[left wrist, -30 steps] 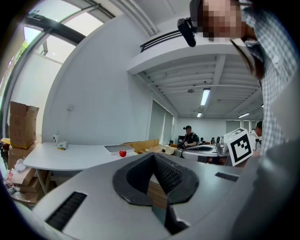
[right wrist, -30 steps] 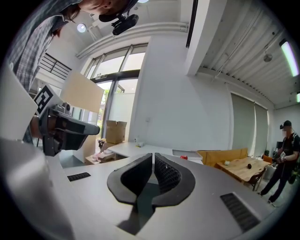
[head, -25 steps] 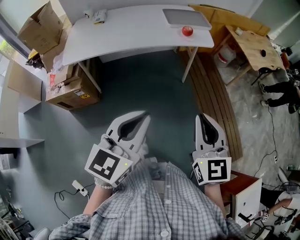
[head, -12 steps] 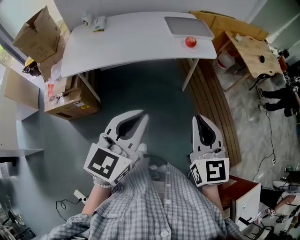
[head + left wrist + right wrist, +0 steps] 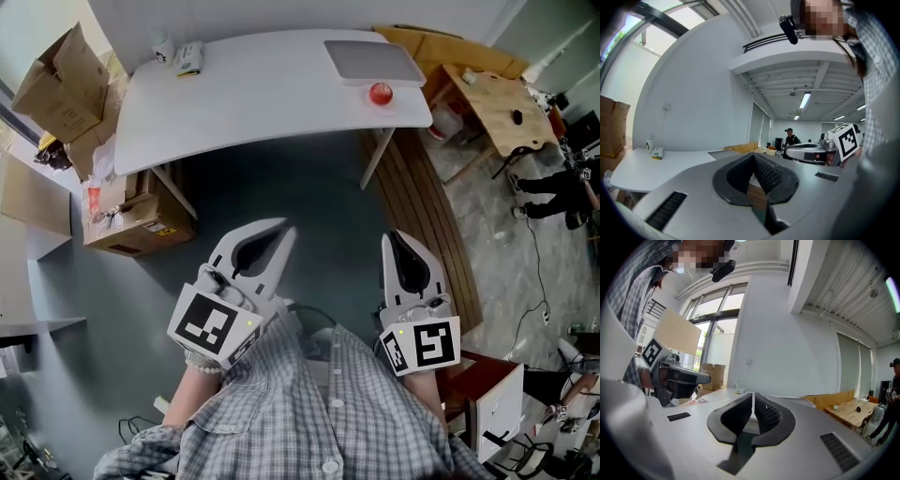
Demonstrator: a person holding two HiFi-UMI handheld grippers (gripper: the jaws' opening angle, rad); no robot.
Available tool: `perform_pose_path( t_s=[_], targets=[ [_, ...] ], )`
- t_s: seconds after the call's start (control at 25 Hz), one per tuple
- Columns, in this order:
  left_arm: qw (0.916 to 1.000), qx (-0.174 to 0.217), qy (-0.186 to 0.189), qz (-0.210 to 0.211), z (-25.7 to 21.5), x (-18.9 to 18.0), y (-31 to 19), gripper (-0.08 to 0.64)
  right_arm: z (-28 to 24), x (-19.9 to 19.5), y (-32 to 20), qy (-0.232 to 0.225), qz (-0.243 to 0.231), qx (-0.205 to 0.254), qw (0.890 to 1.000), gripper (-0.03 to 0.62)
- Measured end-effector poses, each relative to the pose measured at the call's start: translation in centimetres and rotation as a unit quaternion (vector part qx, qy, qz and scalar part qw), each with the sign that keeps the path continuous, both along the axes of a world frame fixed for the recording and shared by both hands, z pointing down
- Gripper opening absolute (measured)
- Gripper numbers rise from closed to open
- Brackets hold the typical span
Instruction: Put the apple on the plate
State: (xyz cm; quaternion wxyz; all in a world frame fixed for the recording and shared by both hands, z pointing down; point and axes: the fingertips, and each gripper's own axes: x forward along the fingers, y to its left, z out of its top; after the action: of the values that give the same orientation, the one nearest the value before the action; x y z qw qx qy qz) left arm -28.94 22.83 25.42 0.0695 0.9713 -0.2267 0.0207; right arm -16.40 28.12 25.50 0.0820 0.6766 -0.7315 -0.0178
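A red apple (image 5: 380, 93) lies near the right end of the white table (image 5: 253, 94) far ahead in the head view. Just behind it rests a flat grey plate (image 5: 372, 59). My left gripper (image 5: 284, 231) is held close to my body over the floor, shut, with nothing between its jaws. My right gripper (image 5: 397, 235) hangs beside it, also shut and empty. Both are well short of the table. In the left gripper view the gripper's (image 5: 753, 155) dark pads meet, and the table (image 5: 642, 165) shows beyond. The right gripper (image 5: 753, 394) shows the same closed pads.
Cardboard boxes (image 5: 54, 82) stand left of the table, another (image 5: 132, 209) under its left end. A small bottle (image 5: 161, 47) and a box (image 5: 190, 58) sit on the table's far left. Wooden planks (image 5: 427, 202) and a wooden table (image 5: 506, 94) lie to the right, a white cabinet (image 5: 494, 398) at lower right.
The table and apple have slid lower in the head view, so the table is a little nearer. Both grippers keep their place by my body and stay shut.
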Motion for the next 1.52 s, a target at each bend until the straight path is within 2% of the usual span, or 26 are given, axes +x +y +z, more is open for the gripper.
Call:
perform_pose_path(
  t_s=[0.2,0.4,0.64,0.76,0.96,1.32,1.52],
  targets=[
    [0.9999,0.008,-0.005,0.012,0.4,-0.1,-1.6,0.009,0.5,-0.5,-1.4,0.019,0.012,0.004,1.0,0.031],
    [0.9995,0.01,-0.001,0.03,0.7,0.4,-2.9,0.009,1.3,1.3,-2.1,-0.003,0.061,-0.007,0.998,0.031],
    [0.9979,0.012,0.007,0.062,0.5,2.5,-3.5,0.009,1.5,4.1,-1.1,-0.008,0.12,-0.018,0.993,0.031],
    [0.997,0.015,0.01,0.076,0.2,4.0,-3.7,0.009,1.3,5.6,-0.6,-0.029,0.137,-0.012,0.99,0.031],
    [0.9965,0.012,0.007,0.082,0.4,6.2,-4.3,0.009,1.1,7.9,-1.1,-0.061,0.136,0.003,0.989,0.031],
    [0.998,0.005,-0.006,0.062,0.8,9.7,-7.2,0.009,1.3,11.6,-5.4,-0.053,0.11,-0.007,0.992,0.031],
    [0.9986,0.003,-0.011,0.052,0.2,13.2,-8.6,0.009,1.1,14.7,-7.5,-0.053,0.094,-0.017,0.994,0.029]
  ],
)
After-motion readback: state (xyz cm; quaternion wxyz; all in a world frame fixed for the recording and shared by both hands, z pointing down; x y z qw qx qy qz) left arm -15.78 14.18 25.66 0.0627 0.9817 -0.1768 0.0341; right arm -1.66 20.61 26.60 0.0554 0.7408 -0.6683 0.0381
